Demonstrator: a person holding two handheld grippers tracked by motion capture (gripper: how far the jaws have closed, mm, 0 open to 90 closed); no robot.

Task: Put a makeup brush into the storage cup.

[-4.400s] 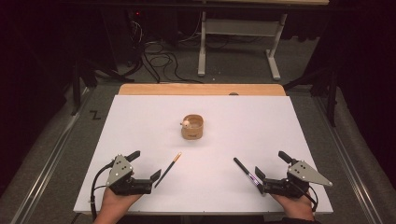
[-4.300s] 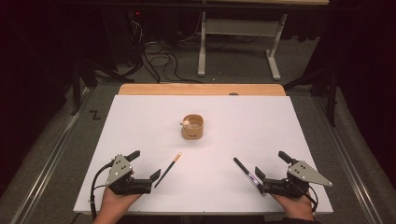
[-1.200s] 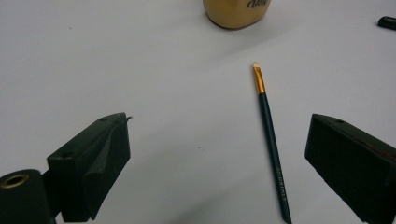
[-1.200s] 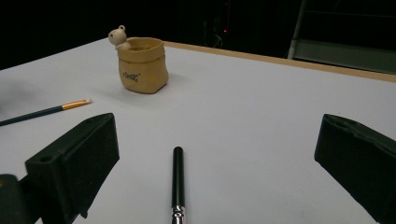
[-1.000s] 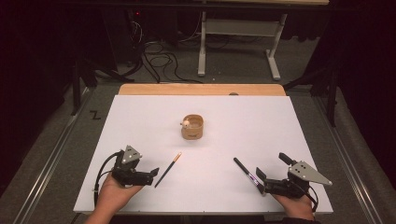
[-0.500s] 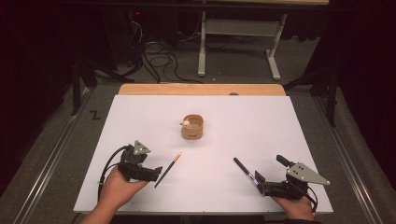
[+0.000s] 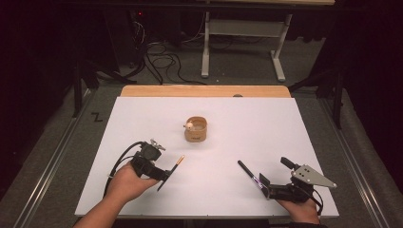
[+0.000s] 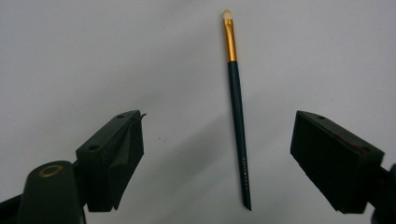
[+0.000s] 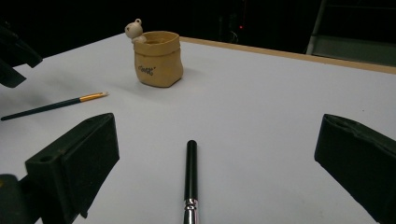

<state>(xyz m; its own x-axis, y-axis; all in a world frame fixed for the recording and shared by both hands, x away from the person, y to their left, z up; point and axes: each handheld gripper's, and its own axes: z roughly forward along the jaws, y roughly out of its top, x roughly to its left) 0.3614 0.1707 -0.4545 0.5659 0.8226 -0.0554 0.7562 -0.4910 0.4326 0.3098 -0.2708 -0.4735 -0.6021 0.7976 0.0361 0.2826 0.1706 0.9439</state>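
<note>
Your left hand-held gripper (image 8: 219, 154) hangs over the green brush (image 8: 237, 126), jaws spread and just closing in, the brush lying flat on the white bench (image 7: 247, 123) between them, untouched. Your right hand-held gripper (image 9: 210, 172) is spread too, with the black brush (image 9: 190, 179) lying between its jaws.

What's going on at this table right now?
A person holds a gripper in each hand over a white table. The left gripper hangs above a thin green brush with a gold ferrule, its jaws just closing in but not yet touching it. The right gripper rests open with a black brush lying between its jaws. A small tan pot stands mid-table.
</note>
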